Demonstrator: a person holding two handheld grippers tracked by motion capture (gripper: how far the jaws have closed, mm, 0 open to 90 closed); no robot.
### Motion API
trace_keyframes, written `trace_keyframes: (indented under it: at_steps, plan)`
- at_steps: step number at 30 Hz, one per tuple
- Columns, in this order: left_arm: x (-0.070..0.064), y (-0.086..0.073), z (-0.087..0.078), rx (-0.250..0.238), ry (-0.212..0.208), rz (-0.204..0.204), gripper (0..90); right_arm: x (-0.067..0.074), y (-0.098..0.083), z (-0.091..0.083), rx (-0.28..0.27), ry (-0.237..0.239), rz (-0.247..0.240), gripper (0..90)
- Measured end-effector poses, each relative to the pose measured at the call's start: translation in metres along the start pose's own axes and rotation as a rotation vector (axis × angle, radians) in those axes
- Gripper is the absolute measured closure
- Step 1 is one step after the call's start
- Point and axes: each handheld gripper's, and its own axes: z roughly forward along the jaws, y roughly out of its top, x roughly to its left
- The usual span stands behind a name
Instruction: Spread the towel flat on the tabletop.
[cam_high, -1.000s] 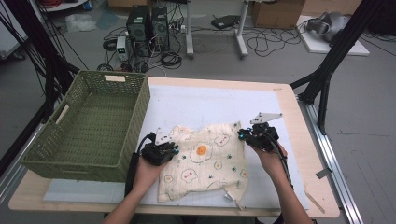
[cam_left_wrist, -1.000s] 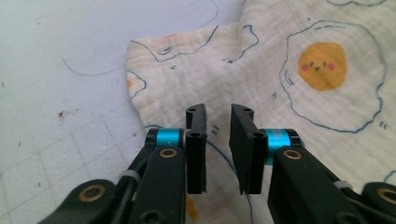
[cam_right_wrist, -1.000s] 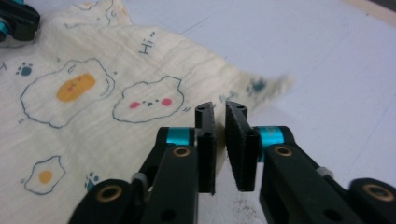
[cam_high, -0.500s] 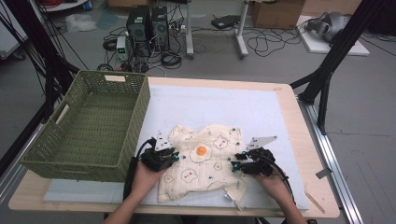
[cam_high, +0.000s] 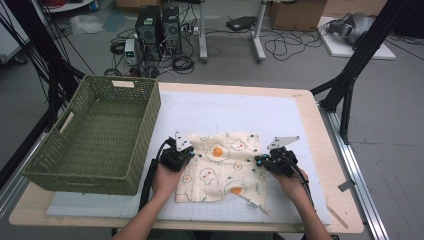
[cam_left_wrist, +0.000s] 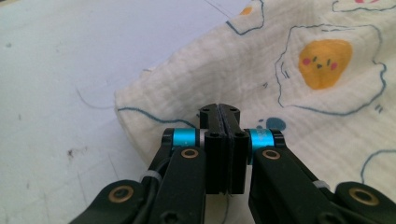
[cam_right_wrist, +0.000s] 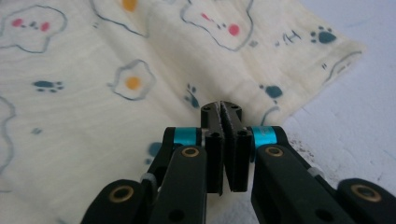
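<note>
A cream cloth (cam_high: 222, 167) printed with fried eggs and paw marks lies spread on the white mat. My left gripper (cam_high: 191, 155) is at the cloth's left edge. In the left gripper view its jaws (cam_left_wrist: 219, 109) have just been closing and now stand pressed together on the hem of the cloth (cam_left_wrist: 303, 93). My right gripper (cam_high: 258, 162) is at the cloth's right edge. Its jaws (cam_right_wrist: 222, 108) have also just been closing and are pinched on the border of the cloth (cam_right_wrist: 93, 93) near a corner.
A green woven basket (cam_high: 85, 175) stands at the table's left, close to my left hand. The white mat (cam_high: 240, 110) stretches beyond the cloth toward the far side. The wooden table edge (cam_high: 320, 150) runs along the right.
The cloth went from a crumpled heap to a flatter, squarer sheet. Both hands drew nearer to the front edge and sit at the cloth's two sides, jaws shut.
</note>
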Motion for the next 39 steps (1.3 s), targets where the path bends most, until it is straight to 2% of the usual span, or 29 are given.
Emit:
trace_keyframes:
  at_steps: [2, 6, 8, 11, 13, 18, 20, 23, 26, 27, 28, 29, 30, 34, 39]
  plan:
    - [0.002, 0.000, -0.002, -0.007, 0.000, -0.008, 83.7, -0.002, -0.001, -0.001, -0.020, 0.010, 0.010, 78.5]
    - [0.005, -0.002, -0.015, -0.010, -0.018, 0.012, 77.4, 0.003, -0.003, -0.021, -0.099, 0.034, 0.000, 73.7]
    - [0.004, -0.002, -0.023, -0.019, -0.033, 0.005, 74.9, 0.011, -0.006, -0.031, -0.121, 0.056, -0.020, 69.7]
    - [-0.002, -0.007, -0.037, -0.035, -0.070, 0.033, 72.3, 0.023, -0.013, -0.041, -0.141, 0.083, -0.052, 65.4]
    - [-0.006, -0.013, -0.044, -0.037, -0.099, 0.038, 69.3, 0.033, -0.019, -0.046, -0.159, 0.142, -0.055, 63.4]
    - [-0.017, -0.030, -0.061, -0.037, -0.178, 0.061, 66.1, 0.051, -0.032, -0.044, -0.134, 0.246, -0.094, 59.1]
    - [-0.018, -0.035, -0.065, -0.021, -0.204, 0.063, 64.9, 0.056, -0.035, -0.040, -0.112, 0.267, -0.115, 59.1]
    - [-0.018, -0.042, -0.068, 0.008, -0.242, 0.057, 64.6, 0.059, -0.036, -0.034, -0.077, 0.287, -0.136, 60.3]
    - [-0.018, -0.047, -0.067, 0.063, -0.282, 0.074, 66.9, 0.062, -0.037, -0.026, -0.022, 0.297, -0.154, 67.1]
    - [-0.019, -0.049, -0.066, 0.071, -0.287, 0.083, 70.9, 0.062, -0.037, -0.023, -0.006, 0.294, -0.161, 70.3]
    - [-0.019, -0.050, -0.066, 0.058, -0.290, 0.091, 74.2, 0.062, -0.037, -0.022, -0.021, 0.286, -0.168, 75.6]
    - [-0.019, -0.049, -0.066, 0.057, -0.294, 0.093, 82.8, 0.061, -0.037, -0.022, -0.012, 0.284, -0.171, 82.6]
    - [-0.019, -0.049, -0.066, 0.062, -0.296, 0.094, 87.1, 0.060, -0.036, -0.022, -0.002, 0.303, -0.174, 88.1]
    - [-0.017, -0.048, -0.070, 0.067, -0.305, 0.093, 88.9, 0.059, -0.036, -0.026, 0.005, 0.316, -0.200, 89.1]
    - [-0.018, -0.053, -0.087, 0.051, -0.326, 0.099, 88.8, 0.064, -0.046, -0.044, -0.008, 0.340, -0.209, 89.1]
